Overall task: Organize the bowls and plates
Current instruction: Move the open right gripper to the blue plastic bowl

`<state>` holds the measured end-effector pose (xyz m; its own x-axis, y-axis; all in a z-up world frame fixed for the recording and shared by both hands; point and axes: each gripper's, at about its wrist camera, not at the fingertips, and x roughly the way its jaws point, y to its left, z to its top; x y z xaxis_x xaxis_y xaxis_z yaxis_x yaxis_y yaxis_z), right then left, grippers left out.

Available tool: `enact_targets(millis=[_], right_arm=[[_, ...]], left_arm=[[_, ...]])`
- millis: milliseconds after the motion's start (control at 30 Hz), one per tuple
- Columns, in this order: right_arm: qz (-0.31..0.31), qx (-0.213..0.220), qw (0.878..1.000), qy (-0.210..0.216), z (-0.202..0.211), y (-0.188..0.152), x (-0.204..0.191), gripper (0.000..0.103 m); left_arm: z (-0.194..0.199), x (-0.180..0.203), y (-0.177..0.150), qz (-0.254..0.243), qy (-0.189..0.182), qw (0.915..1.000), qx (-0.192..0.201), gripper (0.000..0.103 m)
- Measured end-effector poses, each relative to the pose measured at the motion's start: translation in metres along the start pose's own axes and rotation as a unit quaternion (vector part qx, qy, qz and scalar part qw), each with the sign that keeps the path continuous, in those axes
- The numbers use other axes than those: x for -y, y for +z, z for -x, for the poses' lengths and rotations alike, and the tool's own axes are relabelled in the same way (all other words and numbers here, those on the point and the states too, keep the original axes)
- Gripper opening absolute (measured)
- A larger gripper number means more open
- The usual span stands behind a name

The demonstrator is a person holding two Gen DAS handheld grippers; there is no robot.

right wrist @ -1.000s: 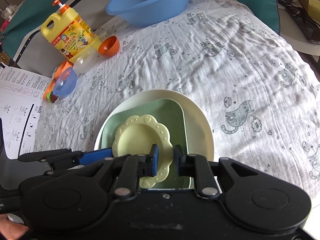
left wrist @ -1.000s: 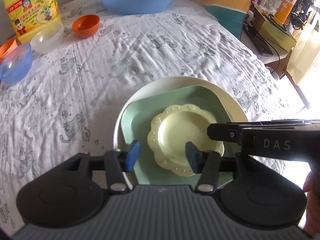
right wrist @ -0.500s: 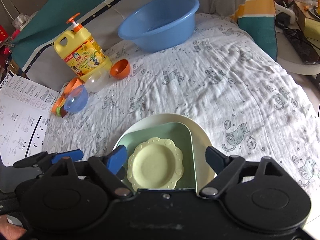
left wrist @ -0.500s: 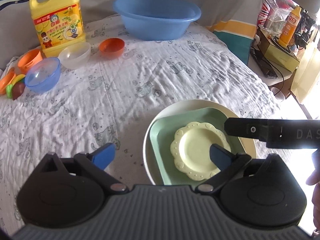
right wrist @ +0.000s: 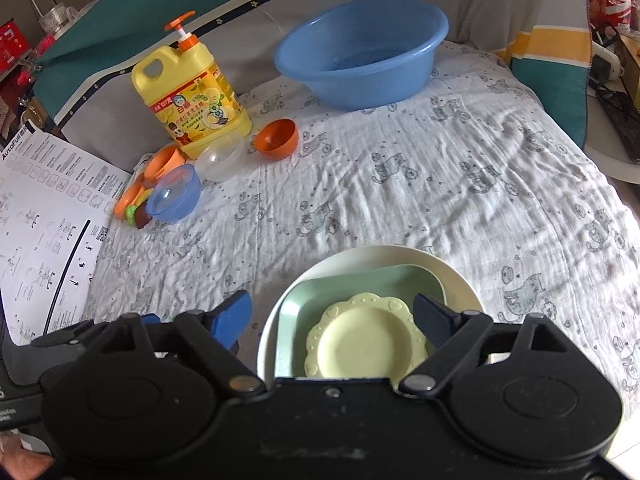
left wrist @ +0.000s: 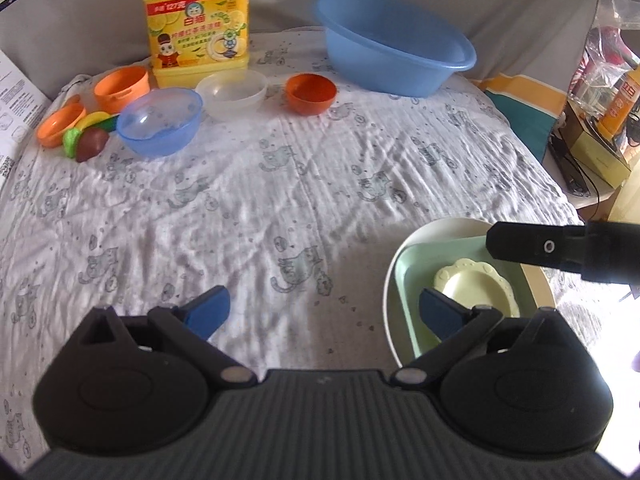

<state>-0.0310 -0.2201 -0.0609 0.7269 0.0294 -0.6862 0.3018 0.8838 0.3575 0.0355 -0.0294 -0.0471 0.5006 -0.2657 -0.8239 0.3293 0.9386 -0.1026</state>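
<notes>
Three plates are stacked near the front of the cloth: a yellow scalloped plate [right wrist: 362, 344] on a green square plate [right wrist: 320, 300] on a white round plate [right wrist: 400, 256]. The stack also shows in the left wrist view [left wrist: 472, 284]. My right gripper [right wrist: 332, 316] is open and empty above the stack. My left gripper [left wrist: 324, 312] is open and empty, left of the stack. A blue bowl [left wrist: 160, 122], a clear bowl [left wrist: 232, 92] and an orange bowl [left wrist: 311, 94] stand at the far left.
A large blue basin [left wrist: 394, 44] and a yellow detergent jug [left wrist: 196, 20] stand at the back. Orange cups [left wrist: 120, 88] and toy food [left wrist: 86, 140] lie far left. A printed sheet [right wrist: 44, 216] lies off the left edge. The table's right edge drops to a side shelf [left wrist: 592, 156].
The right gripper opened and let go of the yellow plate, and both grippers opened wide and pulled back and up. The left gripper swung left, off the plate stack.
</notes>
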Motion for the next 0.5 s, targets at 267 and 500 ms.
enact_targets(millis=[267, 500], right_arm=[[0.024, -0.007, 1.0, 0.002, -0.026, 0.023, -0.05, 0.098], [0.036, -0.028, 0.999, 0.012, -0.066, 0.053, -0.1, 0.1]], left_arm=[[0.0, -0.071, 0.019, 0.042, 0.041, 0.9981, 0.019, 0.103], [-0.007, -0.138, 0.047, 0.075, 0.082, 0.993, 0.039, 0.103]])
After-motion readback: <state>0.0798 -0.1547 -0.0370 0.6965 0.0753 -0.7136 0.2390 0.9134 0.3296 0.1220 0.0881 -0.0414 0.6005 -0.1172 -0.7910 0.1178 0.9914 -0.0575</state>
